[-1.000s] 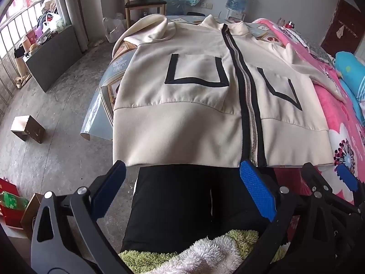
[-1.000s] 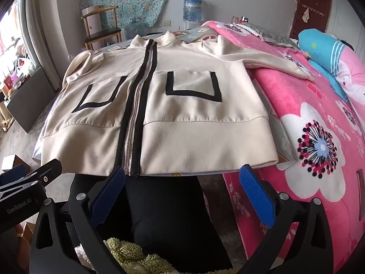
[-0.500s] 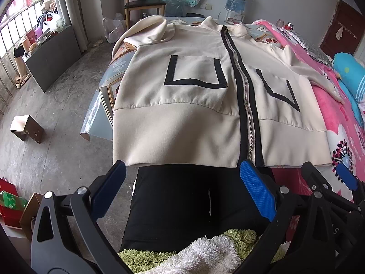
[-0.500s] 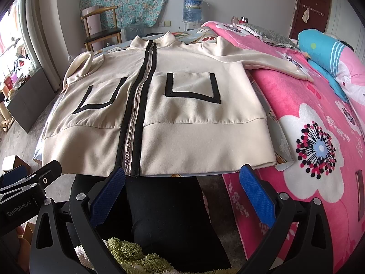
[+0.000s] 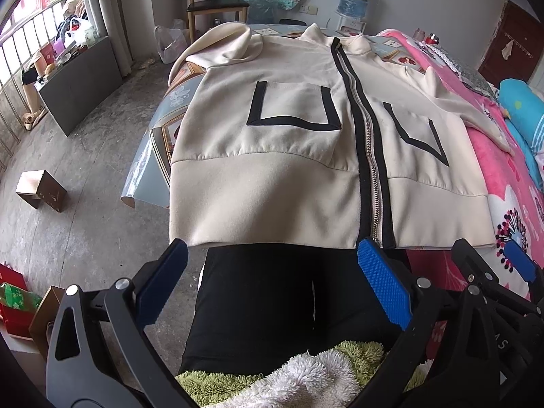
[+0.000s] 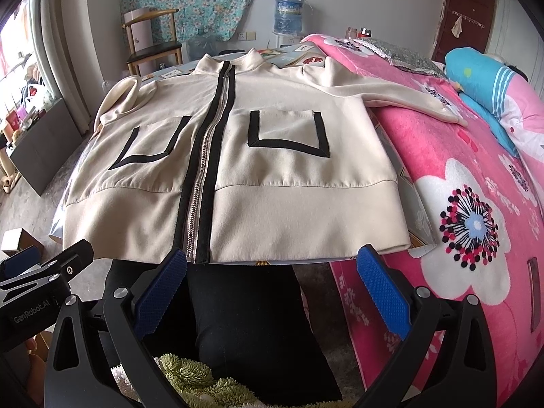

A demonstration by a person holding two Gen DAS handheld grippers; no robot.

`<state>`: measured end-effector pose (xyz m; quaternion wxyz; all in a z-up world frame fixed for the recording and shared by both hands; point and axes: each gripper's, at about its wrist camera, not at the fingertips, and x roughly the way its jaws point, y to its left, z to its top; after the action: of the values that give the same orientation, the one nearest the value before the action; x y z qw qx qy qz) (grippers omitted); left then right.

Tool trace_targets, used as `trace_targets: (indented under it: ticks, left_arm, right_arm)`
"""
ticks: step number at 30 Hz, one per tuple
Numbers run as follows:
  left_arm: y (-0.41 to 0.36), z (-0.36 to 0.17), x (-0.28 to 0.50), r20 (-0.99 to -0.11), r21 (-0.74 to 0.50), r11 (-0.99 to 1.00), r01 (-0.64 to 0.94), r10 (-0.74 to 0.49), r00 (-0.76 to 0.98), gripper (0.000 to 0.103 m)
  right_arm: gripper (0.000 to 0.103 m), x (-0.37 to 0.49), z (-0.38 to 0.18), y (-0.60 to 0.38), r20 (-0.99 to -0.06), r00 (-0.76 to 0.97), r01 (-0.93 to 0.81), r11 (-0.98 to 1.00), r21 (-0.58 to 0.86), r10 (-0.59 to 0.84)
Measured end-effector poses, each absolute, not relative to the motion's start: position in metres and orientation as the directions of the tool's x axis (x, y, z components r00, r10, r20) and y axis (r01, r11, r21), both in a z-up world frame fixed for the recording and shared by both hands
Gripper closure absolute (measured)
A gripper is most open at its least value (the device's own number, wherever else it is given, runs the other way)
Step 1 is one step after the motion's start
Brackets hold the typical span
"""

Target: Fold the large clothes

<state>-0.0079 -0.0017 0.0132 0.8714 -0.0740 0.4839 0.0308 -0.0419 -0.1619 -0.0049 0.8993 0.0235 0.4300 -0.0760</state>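
Two claws, one in each of a person's hands, hang side by side just short of the near hem of a cream jacket (image 5: 272, 183) that lies spread out, front up, on a desk (image 5: 159, 125) covered with a glossy patterned sheet. The left claw (image 5: 272, 282) is spread wide with nothing between its blue pads (image 5: 384, 292); the right claw (image 6: 272, 282) is spread just as wide and is equally empty. Neither touches the cloth. The jacket is zipped shut, with a black-edged zipper (image 6: 204, 156) running from the near hem to the stand-up collar at the far end, and a black-trimmed pocket on either side of it. Its left sleeve (image 5: 221, 44) is bunched near the far left shoulder and droops off the desk edge; its right sleeve (image 6: 401, 98) stretches out to the right and rests on a pink flowered bed (image 6: 476, 204) that stands against the desk. Below the claws are the person's dark trousers and a fluffy green-and-white garment. Farther off, a wooden chair (image 6: 153, 44) and a water bottle (image 6: 289, 13) stand by the far wall. Judging by how the jacket lies, flat and smooth with no crease or layer turned over, no fold has been made: the laying-out looks finished and the whole folding is left, namely bringing in both sleeves, turning the sides over, and doubling the body from hem to collar.
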Motion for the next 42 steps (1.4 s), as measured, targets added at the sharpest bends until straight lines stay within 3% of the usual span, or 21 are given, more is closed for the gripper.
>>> trace_targets:
  ticks: [42]
  left_arm:
    - [0.0064,0.0107,-0.0067,-0.849,-0.099,0.986,-0.133,-0.014,0.529,0.006]
  right_arm:
    - [0.005,-0.0410,-0.0051,-0.1614,-0.775,0.617,0.182,0.983,-0.028,-0.136]
